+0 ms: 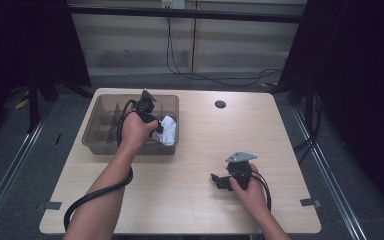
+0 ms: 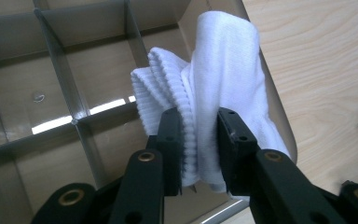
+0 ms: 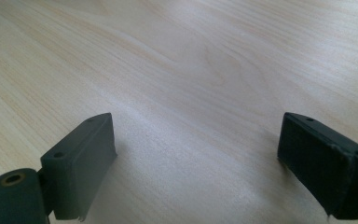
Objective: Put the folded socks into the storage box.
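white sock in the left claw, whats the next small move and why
Probably lower it a little into the compartment below. The left claw pinches the white sock over the divided bin, folded against the bin's right wall, not yet settled inside. The right claw rests open over bare table.

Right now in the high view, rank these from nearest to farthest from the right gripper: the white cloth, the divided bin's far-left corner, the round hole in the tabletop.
1. White cloth, up-left, at the bin's right end.
2. Round hole, farther back; close to the cloth's distance, hard to call.
3. Divided bin, far-left corner, clearly farthest.

Measured from the right gripper.

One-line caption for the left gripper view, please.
Left tool pinching a folded white sock over the right-hand edge of a grey divided bin on a light wooden table.
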